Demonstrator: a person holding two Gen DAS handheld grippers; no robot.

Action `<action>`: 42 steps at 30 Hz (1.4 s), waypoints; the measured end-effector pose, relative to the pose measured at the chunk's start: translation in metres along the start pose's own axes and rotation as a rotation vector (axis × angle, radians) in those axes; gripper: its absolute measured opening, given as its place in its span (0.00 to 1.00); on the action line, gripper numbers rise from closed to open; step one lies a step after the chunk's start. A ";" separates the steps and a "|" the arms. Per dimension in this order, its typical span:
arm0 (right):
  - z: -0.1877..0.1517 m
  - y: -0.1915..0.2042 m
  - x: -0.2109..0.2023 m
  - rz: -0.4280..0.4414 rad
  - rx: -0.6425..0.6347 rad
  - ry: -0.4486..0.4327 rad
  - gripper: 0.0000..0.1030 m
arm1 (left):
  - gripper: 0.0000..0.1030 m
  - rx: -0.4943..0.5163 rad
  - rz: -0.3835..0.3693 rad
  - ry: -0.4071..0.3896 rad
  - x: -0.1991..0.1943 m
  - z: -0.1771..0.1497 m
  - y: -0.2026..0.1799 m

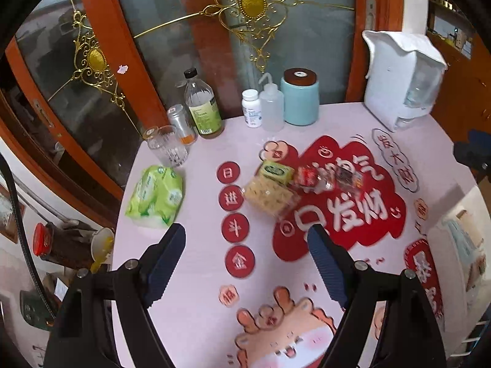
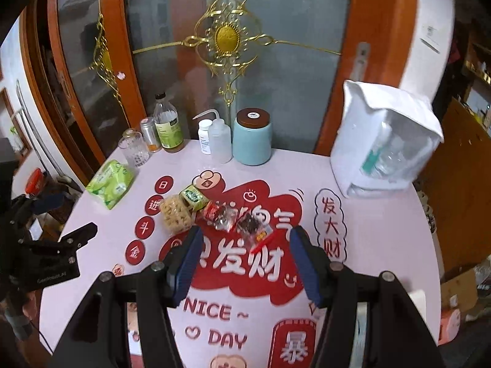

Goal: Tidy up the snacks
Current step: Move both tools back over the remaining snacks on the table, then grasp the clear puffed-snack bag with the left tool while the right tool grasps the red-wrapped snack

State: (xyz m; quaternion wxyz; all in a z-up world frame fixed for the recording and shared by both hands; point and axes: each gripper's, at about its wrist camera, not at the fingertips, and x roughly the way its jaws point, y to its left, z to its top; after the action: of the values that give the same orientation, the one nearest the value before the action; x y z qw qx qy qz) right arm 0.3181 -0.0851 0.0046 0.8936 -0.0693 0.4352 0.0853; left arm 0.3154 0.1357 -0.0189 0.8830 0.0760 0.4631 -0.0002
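A row of snacks lies mid-table: a clear pack of yellow crackers [image 1: 268, 196] [image 2: 175, 213], a small green box [image 1: 276, 171] [image 2: 192, 197], a red wrapped snack [image 1: 310, 178] [image 2: 214, 211] and a dark snack in clear wrap [image 1: 346, 176] [image 2: 252, 228]. My left gripper [image 1: 245, 247] is open and empty, just short of the crackers. My right gripper [image 2: 245, 242] is open and empty, its fingers on either side of the dark snack's near end. The left gripper also shows at the left edge of the right wrist view [image 2: 76, 236].
A green tissue pack [image 1: 156, 196] [image 2: 110, 182] lies at the left. At the back stand a glass [image 1: 167, 148], a metal can [image 1: 181, 122], a bottle [image 1: 202, 104], a pill bottle [image 1: 251, 107], a squeeze bottle [image 1: 271, 110] and a blue jar [image 1: 300, 98]. A white bag [image 1: 402, 76] [image 2: 386, 138] stands back right.
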 end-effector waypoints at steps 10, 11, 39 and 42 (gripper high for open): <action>0.047 0.011 0.115 0.075 0.007 0.131 0.57 | 0.78 -0.033 0.029 0.119 0.095 0.043 -0.011; 0.047 0.010 0.128 0.083 0.004 0.145 0.57 | 0.78 -0.052 0.037 0.138 0.111 0.044 -0.013; 0.018 0.034 0.310 0.304 -0.052 0.370 0.57 | 0.80 -0.330 0.018 0.299 0.265 0.022 -0.025; 0.015 0.038 0.320 0.286 -0.059 0.392 0.58 | 0.83 -0.310 0.002 0.300 0.266 0.019 -0.019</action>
State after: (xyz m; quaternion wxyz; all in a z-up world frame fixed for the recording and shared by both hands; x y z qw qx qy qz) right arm 0.5158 -0.0154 -0.2412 0.7685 -0.0480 0.6030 0.2086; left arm 0.4815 0.1335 -0.2289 0.8052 -0.0613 0.5839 0.0831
